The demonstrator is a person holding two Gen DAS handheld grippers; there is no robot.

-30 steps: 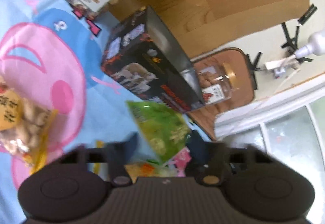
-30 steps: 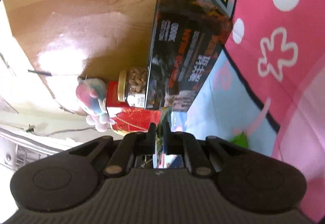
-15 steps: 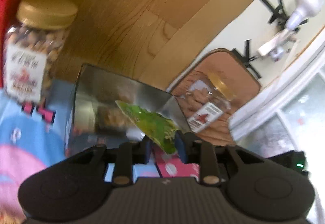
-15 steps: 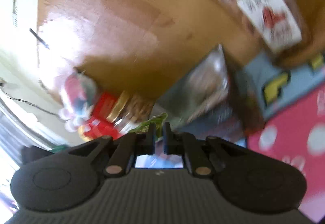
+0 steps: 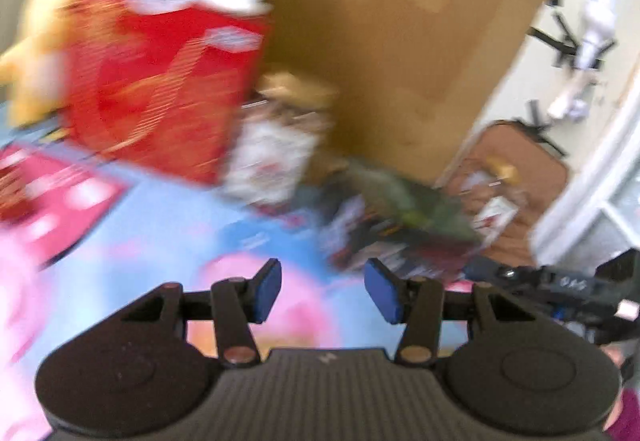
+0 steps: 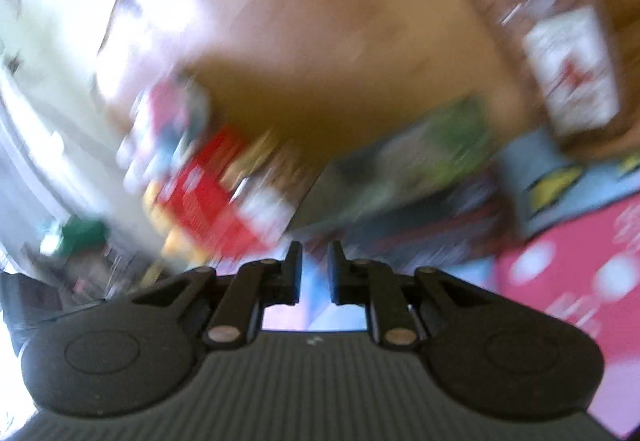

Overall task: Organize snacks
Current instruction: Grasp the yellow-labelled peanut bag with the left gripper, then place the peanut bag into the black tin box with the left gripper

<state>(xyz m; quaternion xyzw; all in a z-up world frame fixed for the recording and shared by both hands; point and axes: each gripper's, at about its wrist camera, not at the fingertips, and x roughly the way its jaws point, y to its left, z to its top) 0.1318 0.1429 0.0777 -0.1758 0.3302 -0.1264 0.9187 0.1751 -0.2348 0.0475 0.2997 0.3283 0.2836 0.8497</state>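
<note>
Left view: my left tongs (image 5: 322, 291) are spreading, empty; the green snack bag (image 5: 404, 201) seems dropped in the dark open box (image 5: 384, 241) farther right (blurred). A nut jar (image 5: 276, 153) waits by the red box (image 5: 160, 81)

Right view: my right tongs (image 6: 314, 273) are parting, empty; another jar (image 6: 560, 53) stands far right

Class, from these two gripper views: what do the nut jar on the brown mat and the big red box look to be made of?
Nut jar: clear plastic or glass, since the nuts show through; tan lid, white paper-like label. Blur leaves the material open.
Red box: probably printed cardboard, with flat faces, a straight edge and a fairly glossy red print.
</note>
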